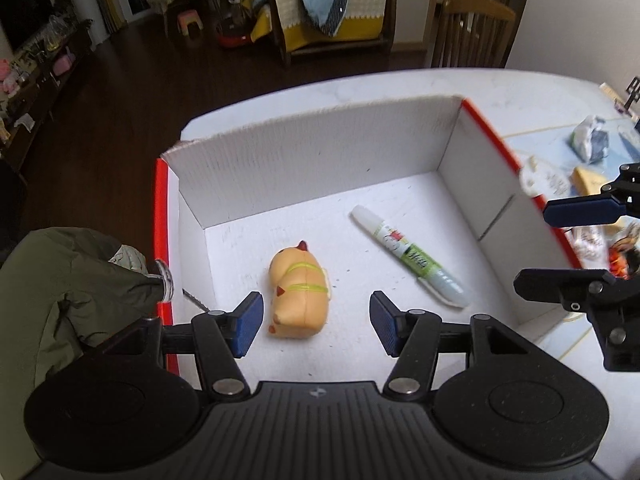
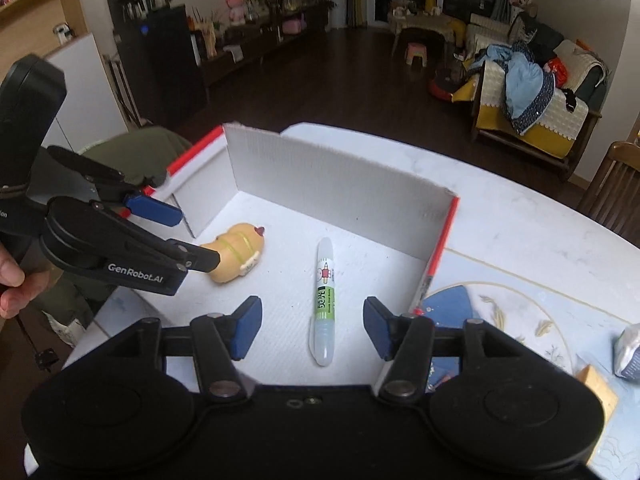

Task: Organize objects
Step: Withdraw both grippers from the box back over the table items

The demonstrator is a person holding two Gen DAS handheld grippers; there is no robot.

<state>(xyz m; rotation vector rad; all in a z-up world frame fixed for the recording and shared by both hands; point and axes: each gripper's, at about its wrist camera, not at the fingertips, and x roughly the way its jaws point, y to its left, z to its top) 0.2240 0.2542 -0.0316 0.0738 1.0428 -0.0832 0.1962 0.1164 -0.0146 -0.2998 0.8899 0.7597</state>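
While both tools hang over the box (image 1: 320, 152), each stands spread with nothing between its pads; the left tool (image 1: 316, 324) sits above the box's near edge, its blue pads (image 1: 250, 322) flanking the toy (image 1: 298, 292) without touching it; the right tool (image 2: 312, 328) hovers over the box's near edge too, its pads either side of the lower end of the pen (image 2: 324, 300), apart from it. Inside the box, on its white floor, the toy lies on its side toward the left wall, a tan soft figure with yellow-green bands and a small dark red tip; the pen lies to the right of the toy, well apart from it, a white tube with a green label and a clear cap, slanting toward the right wall in the left wrist view. The box has white corrugated walls and a red rim (image 1: 160, 216), and rests on the table (image 1: 520, 92), a pale marbled top; outside the box's right wall lie a blue patterned mat (image 2: 520, 312), a yellow block (image 2: 598, 386) and a crumpled wrapper (image 1: 592, 138); beyond the box's left wall an olive-green cloth (image 1: 60, 280) shows; past the box's far wall a dark floor and a sofa (image 1: 332, 12) heaped with clothes.
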